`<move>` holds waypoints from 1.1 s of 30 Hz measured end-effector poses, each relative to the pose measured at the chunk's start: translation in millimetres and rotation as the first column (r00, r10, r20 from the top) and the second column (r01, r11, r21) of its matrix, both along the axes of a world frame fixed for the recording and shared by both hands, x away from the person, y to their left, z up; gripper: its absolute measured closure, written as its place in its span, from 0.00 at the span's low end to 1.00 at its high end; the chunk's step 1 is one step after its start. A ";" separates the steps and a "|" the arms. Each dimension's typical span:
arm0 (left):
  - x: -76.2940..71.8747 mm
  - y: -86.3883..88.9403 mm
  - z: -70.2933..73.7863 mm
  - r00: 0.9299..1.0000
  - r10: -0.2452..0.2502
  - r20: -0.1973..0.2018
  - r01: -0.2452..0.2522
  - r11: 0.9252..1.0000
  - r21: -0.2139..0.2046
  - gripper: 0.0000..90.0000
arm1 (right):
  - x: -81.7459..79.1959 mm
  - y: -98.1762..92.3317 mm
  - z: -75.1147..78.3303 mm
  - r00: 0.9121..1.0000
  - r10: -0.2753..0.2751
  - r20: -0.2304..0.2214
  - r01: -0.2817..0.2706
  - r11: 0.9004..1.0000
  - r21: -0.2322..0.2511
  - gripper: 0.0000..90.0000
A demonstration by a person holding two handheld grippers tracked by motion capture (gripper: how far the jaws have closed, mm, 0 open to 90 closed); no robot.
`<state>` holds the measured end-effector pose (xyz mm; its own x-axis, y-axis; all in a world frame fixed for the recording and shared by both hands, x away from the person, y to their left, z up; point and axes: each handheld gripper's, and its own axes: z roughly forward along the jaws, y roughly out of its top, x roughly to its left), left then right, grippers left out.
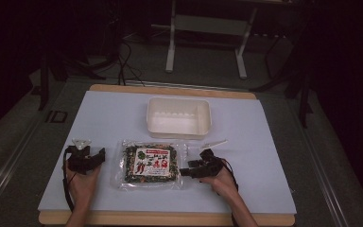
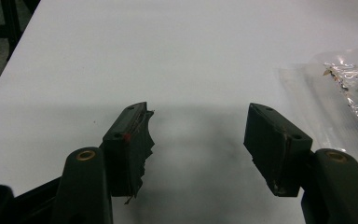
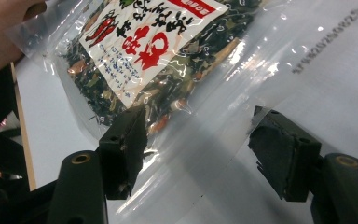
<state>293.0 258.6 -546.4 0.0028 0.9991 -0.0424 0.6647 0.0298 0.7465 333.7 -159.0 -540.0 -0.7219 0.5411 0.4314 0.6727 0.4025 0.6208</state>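
The right claw [image 3: 198, 149] straddles the clear sealed edge of the dried vegetable packet [image 1: 149, 164], its 2 jaws apart and not yet pressing, likely lining up a pinch. The left claw [image 2: 198, 140] waits wide open and empty over the surface [image 2: 168, 56], the packet off to its right.

Left gripper [image 1: 90, 158] agape; right gripper [image 1: 185, 171] likewise.

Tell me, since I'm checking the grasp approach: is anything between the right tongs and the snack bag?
Nothing visible is. The right tongs are open around the clear edge of the snack bag, with only the white table beneath.
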 end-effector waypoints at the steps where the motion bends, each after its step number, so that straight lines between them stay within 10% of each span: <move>1: -0.1 0.3 0.2 1.000 0.001 0.001 -0.001 1.000 0.000 0.45 | -0.3 -1.2 -0.2 1.000 -0.001 -0.009 0.001 1.000 0.003 0.43; 15: 0.3 -0.4 -0.5 1.000 0.000 -0.004 0.000 1.000 0.001 0.45 | 9.8 12.9 -1.4 0.998 -0.049 -0.038 0.050 0.998 0.025 0.46; 26: 0.6 0.2 -0.8 1.000 -0.003 -0.005 0.002 1.000 -0.003 0.45 | 17.7 19.8 -5.6 0.994 -0.072 -0.083 0.074 0.997 0.027 0.87; 33: 0.6 1.1 -1.0 1.000 0.005 -0.001 -0.005 1.000 -0.008 0.45 | 19.9 23.3 -0.1 0.992 -0.092 -0.088 0.095 0.995 0.035 0.94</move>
<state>293.6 259.7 -547.5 -0.0018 0.9987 -0.0505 0.6651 0.0389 0.7457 353.6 -135.7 -540.1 -0.6280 0.5860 0.5120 0.7581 0.3123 0.5724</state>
